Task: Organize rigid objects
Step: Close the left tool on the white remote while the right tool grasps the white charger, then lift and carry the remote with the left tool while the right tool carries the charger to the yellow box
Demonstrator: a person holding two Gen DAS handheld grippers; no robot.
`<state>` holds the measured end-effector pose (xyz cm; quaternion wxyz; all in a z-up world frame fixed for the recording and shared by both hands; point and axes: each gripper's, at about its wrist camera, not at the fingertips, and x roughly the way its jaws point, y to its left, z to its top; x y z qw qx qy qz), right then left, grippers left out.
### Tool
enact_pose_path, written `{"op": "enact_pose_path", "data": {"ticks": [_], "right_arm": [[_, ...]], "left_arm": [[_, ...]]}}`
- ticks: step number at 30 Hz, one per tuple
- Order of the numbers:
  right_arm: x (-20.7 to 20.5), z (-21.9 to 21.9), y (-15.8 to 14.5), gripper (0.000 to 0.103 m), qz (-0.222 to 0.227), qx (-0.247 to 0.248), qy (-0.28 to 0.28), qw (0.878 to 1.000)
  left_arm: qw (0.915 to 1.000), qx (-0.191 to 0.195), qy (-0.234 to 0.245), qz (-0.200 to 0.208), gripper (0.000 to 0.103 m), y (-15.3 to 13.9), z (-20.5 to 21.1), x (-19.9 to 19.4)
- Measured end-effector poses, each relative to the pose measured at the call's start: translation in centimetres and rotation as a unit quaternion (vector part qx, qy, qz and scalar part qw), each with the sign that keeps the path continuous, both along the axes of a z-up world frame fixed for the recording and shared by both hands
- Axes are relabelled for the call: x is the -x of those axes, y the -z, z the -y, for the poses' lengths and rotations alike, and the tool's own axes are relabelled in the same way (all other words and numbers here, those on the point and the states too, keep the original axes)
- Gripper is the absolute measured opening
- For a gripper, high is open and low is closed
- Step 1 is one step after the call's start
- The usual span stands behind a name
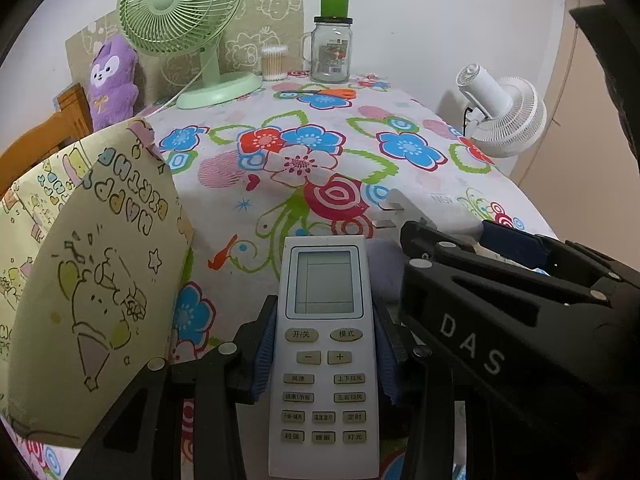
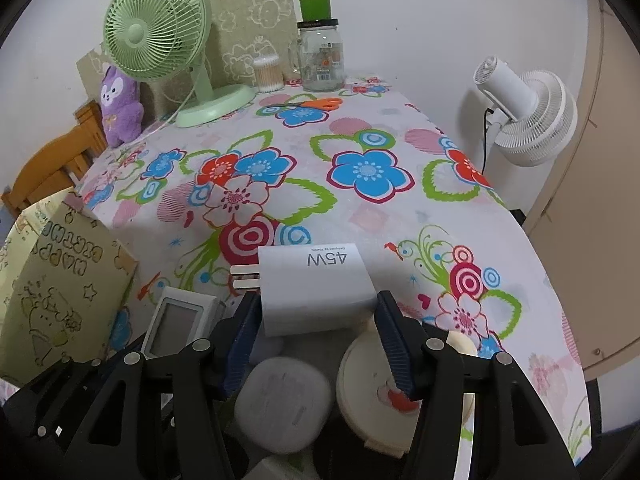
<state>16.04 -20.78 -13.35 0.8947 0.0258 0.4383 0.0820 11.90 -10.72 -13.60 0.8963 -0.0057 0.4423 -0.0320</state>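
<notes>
Both hands are loaded and nothing looks stowed yet: the left gripper [image 1: 326, 360] has its blue pads closed snugly on the flanks of the white remote control [image 1: 325, 356], screen end pointing to twelve o'clock, button end running back toward six, the body centred between the jaws and seemingly held just off the floral tablecloth [image 1: 320, 152], though I can't be sure it is clear of it. Over on the right, the right gripper [image 2: 316, 344] is pinched on the white 45W charger [image 2: 314, 288], prongs sticking out at nine o'clock, the block sitting at the very tips of the jaws. Beneath it, at six o'clock, wait a rounded grey case [image 2: 284, 404] and a cream round compact [image 2: 380, 396], apparently unsorted, so I judge the job is early to midway, with two items lifted and at least two to go. The likely destination, the yellow cartoon-print bag [image 1: 96, 280], stands at nine o'clock of the remote, just beside the left jaw, its opening hidden from here. Far off at twelve o'clock stand the green fan [image 1: 188, 20] and glass jar [image 1: 331, 50], well apart from the action
</notes>
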Motion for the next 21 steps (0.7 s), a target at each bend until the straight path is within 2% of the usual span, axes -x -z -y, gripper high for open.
{"op": "enact_pose_path", "data": {"ticks": [21], "right_arm": [[3.9,-0.3,-2.6,0.059,0.029,-0.002,0.003,1.000]], "left_arm": [[0.9996,-0.004,0.010,0.026,0.045,-2.5,-0.1,2.9]]}}
